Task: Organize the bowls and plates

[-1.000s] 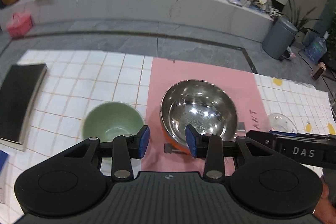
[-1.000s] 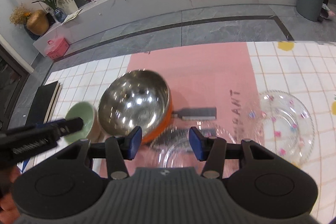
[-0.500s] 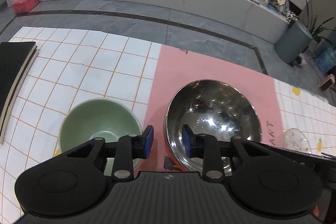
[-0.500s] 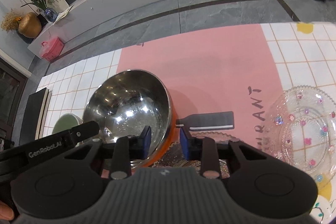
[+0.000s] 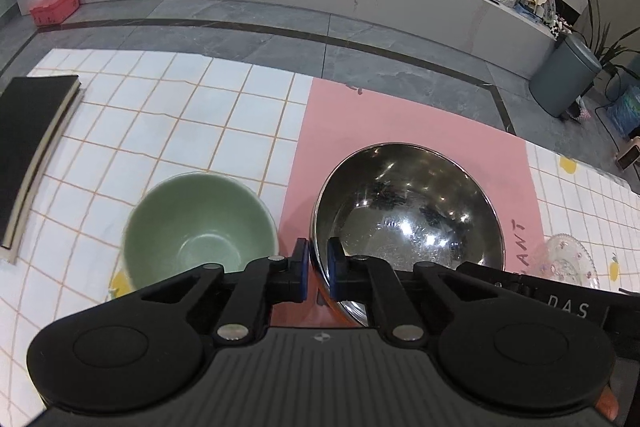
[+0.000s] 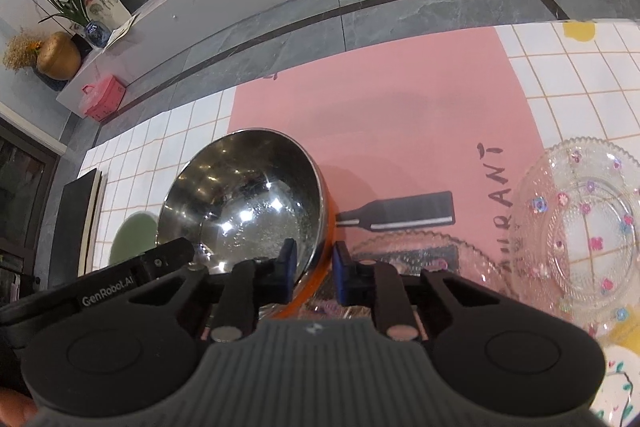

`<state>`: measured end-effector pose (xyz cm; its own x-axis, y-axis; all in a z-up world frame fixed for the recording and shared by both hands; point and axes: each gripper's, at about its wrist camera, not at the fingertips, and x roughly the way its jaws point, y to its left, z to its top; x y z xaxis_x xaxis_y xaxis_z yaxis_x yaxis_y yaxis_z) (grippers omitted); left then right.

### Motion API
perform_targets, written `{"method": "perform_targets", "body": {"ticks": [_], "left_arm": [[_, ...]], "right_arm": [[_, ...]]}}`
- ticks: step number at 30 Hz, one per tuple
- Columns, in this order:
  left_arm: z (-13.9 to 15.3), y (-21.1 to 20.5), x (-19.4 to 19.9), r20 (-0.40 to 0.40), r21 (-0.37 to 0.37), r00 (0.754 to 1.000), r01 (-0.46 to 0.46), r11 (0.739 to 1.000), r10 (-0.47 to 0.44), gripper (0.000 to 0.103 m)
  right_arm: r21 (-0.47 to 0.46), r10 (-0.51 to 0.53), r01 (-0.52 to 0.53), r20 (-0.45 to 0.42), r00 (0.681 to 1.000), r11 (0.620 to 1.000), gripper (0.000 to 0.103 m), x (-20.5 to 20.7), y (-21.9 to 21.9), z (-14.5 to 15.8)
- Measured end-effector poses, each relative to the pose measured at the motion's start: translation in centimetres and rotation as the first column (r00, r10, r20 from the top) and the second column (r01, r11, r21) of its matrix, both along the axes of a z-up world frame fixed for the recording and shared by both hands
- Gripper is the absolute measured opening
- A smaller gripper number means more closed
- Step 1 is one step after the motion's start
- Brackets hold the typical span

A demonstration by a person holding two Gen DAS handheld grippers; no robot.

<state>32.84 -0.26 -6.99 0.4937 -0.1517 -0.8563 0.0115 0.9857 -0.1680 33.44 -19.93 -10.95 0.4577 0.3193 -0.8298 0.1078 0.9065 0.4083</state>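
The left gripper (image 5: 318, 263) is clamped tight on the near-left rim of the round steel bowl with the orange outside (image 5: 408, 223), one blue pad inside the wall and one outside it. The right gripper (image 6: 314, 267) straddles the same bowl's near-right rim; its jaws are closing, the steel-and-orange wall between the pads, which appear to be just meeting it. So both hands take the bowl from its near edge, on opposite sides, and the bowl lies straight ahead of and below both grippers, resting on the pink mat (image 6: 400, 115) spread over the white tiled desk (image 5: 180, 115). Being round, the bowl has no long axis to mind; what matters is that the two grips stay level with each other, or it will likely tip when lifted. Just left of it, apart from it, stands the pale green ceramic bowl (image 5: 200, 227), nearer the left hand. To the right lie a clear patterned glass plate (image 6: 580, 227) and another glass dish (image 6: 424, 251) close under the right gripper.
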Motion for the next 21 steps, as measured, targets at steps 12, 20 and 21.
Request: {"method": "perform_targets", "body": {"ticks": [12,20,21], "left_arm": [[7.8,0.6,-7.7,0.107,0.036,0.994,-0.009,0.999,0.005,0.01],[10.9,1.2,-15.0,0.172,0.045,0.984,-0.048,0.998,0.039,0.01],[11.1,1.5,-15.8,0.177,0.038,0.983,-0.056,0.998,0.048,0.01]], "right_arm": [[0.067,-0.003,-0.001,0.072,0.997,0.998,0.015,-8.9,0.6,5.9],[0.101,0.008,-0.022,0.138,0.99,0.995,0.015,-16.7,1.1,9.2],[0.102,0.01,-0.025,0.145,0.989,0.994,0.015,-17.6,1.2,9.5]]}}
